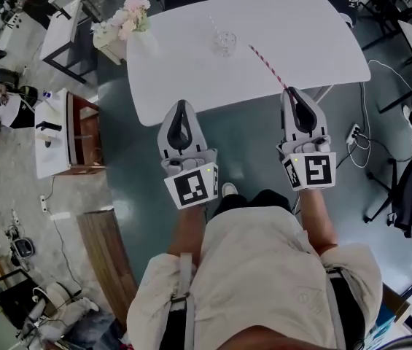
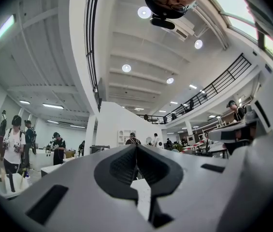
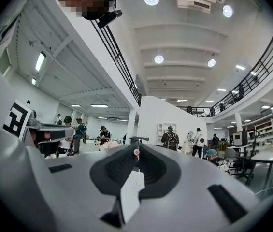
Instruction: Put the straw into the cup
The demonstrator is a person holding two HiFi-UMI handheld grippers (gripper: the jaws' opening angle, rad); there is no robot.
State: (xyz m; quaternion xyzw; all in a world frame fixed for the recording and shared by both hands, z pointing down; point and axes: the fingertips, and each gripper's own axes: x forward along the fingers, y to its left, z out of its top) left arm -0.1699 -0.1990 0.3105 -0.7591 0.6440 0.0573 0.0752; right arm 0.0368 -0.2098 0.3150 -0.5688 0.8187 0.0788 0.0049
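- Left tool (image 1: 181, 108): jaws pressed together along their full length, with nothing between them. It is held out in front of the torso and points forward roughly level toward the surface (image 1: 322, 42). Its tip stops short of the near edge, over the green floor (image 1: 249, 152).
- Left arm: the bare forearm reaches straight ahead from the body, with the marker cube facing up toward the head camera.
- Right tool (image 1: 291, 92): jaws closed on the red-and-white striped straw (image 1: 266, 64). The right gripper view shows the straw's round end pinched at the very tip of the jaws.
- Right arm: extended forward alongside the left and well apart from it, with the tool roughly level. Its tip is at about the near edge of the surface.
- Straw: it runs from the right tool's tip diagonally out over the white surface, clear of the top. Its free end is aimed toward the clear glass cup (image 1: 225, 43) and stops near the cup's right side, apart from it and not inside it.
- Cup: upright, toward the middle of the surface.
- Pink flowers (image 1: 134, 12) stand at the surface's far left corner.
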